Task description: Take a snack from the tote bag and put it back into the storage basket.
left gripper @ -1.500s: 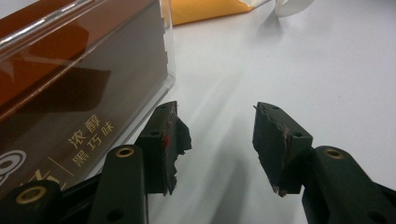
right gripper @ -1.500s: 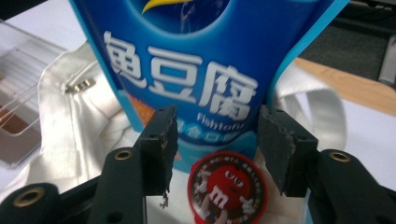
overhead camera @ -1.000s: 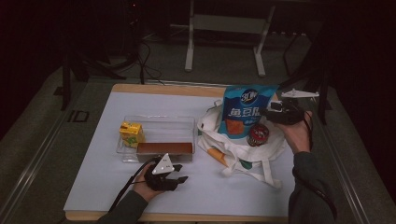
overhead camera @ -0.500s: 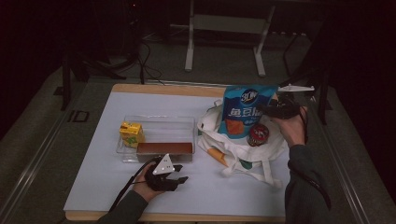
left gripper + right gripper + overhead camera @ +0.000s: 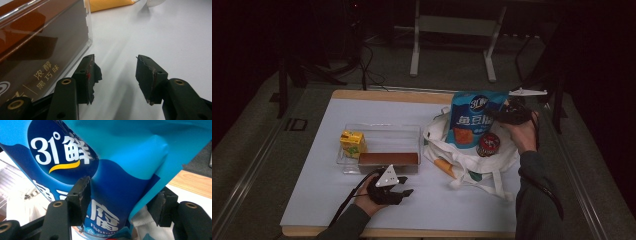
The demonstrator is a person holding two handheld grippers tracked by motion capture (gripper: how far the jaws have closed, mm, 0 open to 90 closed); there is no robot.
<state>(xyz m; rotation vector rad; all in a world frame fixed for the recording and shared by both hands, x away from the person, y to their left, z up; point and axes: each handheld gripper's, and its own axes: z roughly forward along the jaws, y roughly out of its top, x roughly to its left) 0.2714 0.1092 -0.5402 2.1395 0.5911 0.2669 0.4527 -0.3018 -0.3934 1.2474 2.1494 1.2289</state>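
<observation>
Near the worktop's (image 5: 312, 200) front edge, the left hand-held gripper (image 5: 115, 75) rests with its jaws apart and nothing between them, just beside the brown box (image 5: 37, 50). Farther back, by the right edge, the right hand-held gripper (image 5: 122, 202) has its jaws around the blue bag (image 5: 120, 162), which stands in the white tote (image 5: 472, 160). They have just closed a little.

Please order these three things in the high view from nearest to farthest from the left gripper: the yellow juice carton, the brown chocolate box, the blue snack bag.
Measured from the left gripper, near the table's front edge:
1. Brown chocolate box, just beyond it, in the clear tray's front.
2. Yellow juice carton, farther back at the tray's left end.
3. Blue snack bag, far right, upright in the white tote bag.
</observation>
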